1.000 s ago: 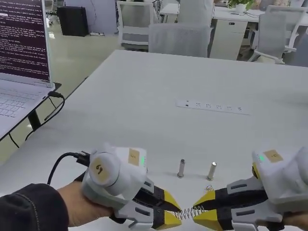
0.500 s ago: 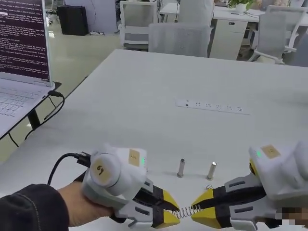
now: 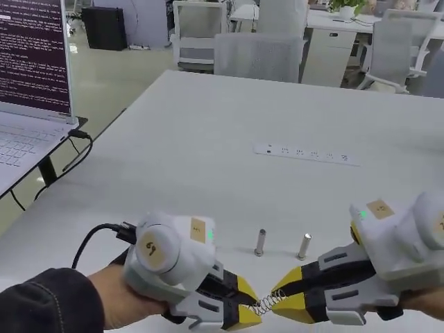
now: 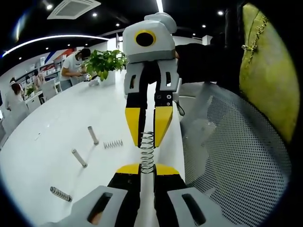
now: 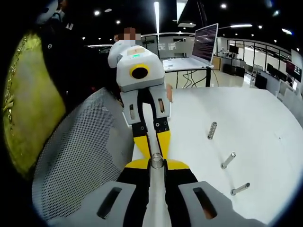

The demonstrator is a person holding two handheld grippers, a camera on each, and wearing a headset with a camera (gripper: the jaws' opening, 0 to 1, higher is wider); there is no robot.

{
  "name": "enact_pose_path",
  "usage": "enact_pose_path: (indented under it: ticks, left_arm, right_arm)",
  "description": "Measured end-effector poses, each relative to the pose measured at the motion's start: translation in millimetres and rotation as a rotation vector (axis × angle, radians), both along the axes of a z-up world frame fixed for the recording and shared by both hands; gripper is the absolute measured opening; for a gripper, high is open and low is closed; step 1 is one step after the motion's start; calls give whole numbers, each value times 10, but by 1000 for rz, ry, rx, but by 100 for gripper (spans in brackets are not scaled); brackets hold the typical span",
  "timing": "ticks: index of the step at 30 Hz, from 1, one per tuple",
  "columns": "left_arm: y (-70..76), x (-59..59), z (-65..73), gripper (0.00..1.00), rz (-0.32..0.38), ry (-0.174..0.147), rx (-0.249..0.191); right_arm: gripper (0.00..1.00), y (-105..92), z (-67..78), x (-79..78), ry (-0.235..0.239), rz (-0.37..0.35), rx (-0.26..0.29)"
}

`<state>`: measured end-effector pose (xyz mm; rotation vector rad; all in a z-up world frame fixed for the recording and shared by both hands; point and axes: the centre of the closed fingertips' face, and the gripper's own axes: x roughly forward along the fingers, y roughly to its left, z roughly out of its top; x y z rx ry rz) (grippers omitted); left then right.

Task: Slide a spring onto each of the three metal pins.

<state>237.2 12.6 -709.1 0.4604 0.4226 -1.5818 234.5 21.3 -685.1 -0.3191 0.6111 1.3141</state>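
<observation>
White table (image 3: 208, 139) bears two bare pins (image 3: 260, 243); left gripper (image 3: 251, 310) and right gripper (image 3: 277, 307) jaws each clamp one spring (image 3: 267, 302) end

Left gripper (image 3: 248, 306) and right gripper (image 3: 281, 304) meet tip to tip, a spring (image 3: 267, 300) between them; left pin (image 3: 260, 242) and right pin (image 3: 304, 246) just behind; power strip (image 3: 305, 154) farther back.

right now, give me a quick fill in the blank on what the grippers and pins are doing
1. The left gripper and right gripper each grip one ____ of the spring.
2. In the head view, ____ bare pins stand on the table.
3. Those pins stand ____, not lying flat.
Missing: end; two; upright
</observation>
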Motion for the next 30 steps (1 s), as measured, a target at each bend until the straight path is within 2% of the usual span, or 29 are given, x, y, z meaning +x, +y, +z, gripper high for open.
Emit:
enact_pose_path:
  ticks: [19, 27, 30]
  left_arm:
    - [-37, -18, -21, 1, 1, 10, -3]
    - [-52, -6, -13, 1, 5, 10, -7]
    - [-51, 6, -7, 1, 10, 11, -8]
  right_arm:
    - [8, 17, 2, -15, -3, 30, -59]
    - [8, 5, -7, -1, 21, 83, -163]
    - [8, 17, -2, 18, 25, 99, -186]
